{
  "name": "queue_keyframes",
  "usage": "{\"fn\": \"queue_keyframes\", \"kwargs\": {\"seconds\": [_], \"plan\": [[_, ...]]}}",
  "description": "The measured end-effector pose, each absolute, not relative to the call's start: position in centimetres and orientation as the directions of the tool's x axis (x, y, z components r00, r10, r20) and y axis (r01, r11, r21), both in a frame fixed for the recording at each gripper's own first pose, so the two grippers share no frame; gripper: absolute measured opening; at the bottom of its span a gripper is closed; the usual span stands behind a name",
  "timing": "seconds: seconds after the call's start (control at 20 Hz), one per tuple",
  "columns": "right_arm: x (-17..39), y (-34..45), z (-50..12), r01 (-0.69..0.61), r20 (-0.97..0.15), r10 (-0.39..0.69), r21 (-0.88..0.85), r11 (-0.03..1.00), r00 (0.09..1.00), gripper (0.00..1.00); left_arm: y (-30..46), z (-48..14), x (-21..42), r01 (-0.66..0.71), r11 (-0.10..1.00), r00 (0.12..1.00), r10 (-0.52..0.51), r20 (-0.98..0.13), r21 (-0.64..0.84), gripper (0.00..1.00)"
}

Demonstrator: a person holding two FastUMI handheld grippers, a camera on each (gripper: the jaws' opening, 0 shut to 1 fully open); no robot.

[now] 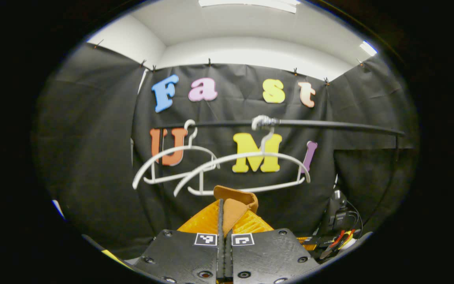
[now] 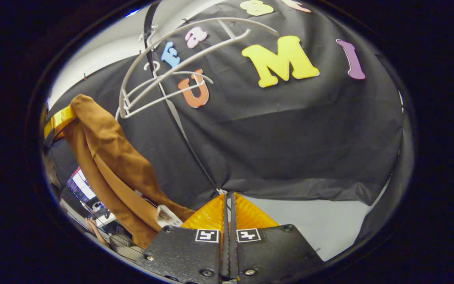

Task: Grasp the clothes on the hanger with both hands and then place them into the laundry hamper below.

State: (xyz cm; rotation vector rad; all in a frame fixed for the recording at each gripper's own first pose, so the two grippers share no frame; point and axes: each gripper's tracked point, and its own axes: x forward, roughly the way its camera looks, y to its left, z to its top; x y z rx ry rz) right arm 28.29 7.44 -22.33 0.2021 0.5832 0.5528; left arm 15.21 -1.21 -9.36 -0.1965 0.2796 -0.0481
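Below two bare hangers [image 1: 227,169], brown cloth [image 1: 233,207] in left gripper [image 1: 224,213].

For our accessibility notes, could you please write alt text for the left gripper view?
The left tool is shut on a fold of brown cloth garment. Behind it, two bare white plastic hangers hang from a thin black rail against the black cloth wall.

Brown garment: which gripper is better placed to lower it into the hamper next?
Left, likely: the left gripper is shut on the brown garment, already off the white hangers. The right gripper is shut, cloth beside it.
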Motion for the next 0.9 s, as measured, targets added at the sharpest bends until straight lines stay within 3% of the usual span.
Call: {"fn": "queue_keyframes", "kwargs": {"seconds": [0.05, 0.1, 0.45, 0.55, 0.65, 0.75, 0.9], "plan": [[27.8, 7.2, -23.4, -0.423, -0.493, 0.535, 0.329, 0.844, 0.686, 0.03, -2.0, -12.2, 14.7, 0.021, 0.976, 0.944, -0.091, -0.318, -0.217, 0.05], [27.4, 6.9, -24.6, -0.401, -0.519, 0.520, 0.333, 0.854, 0.678, 0.04, -2.8, -15.1, 13.9, 0.027, 0.974, 0.924, -0.109, -0.365, -0.224, 0.00], [23.9, 7.0, -33.1, -0.289, -0.707, 0.390, 0.266, 0.920, 0.590, 0.04, -7.0, -32.2, 9.7, 0.044, 0.952, 0.737, -0.235, -0.634, -0.303, 0.00], [22.9, 7.1, -34.6, -0.254, -0.740, 0.357, 0.255, 0.933, 0.570, 0.04, -8.0, -35.3, 9.4, 0.048, 0.951, 0.665, -0.259, -0.700, -0.306, 0.05], [22.1, 7.2, -36.2, -0.224, -0.777, 0.319, 0.232, 0.947, 0.543, 0.05, -9.1, -38.1, 8.7, 0.069, 0.956, 0.594, -0.270, -0.758, -0.286, 0.00], [20.5, 7.2, -37.8, -0.195, -0.815, 0.287, 0.216, 0.957, 0.503, 0.10, -9.8, -40.2, 7.9, 0.075, 0.962, 0.505, -0.264, -0.822, -0.263, 0.00], [19.8, 7.6, -39.1, -0.162, -0.836, 0.267, 0.215, 0.963, 0.479, 0.35, -9.8, -41.3, 7.0, 0.095, 0.968, 0.435, -0.251, -0.865, -0.233, 0.02]]}}
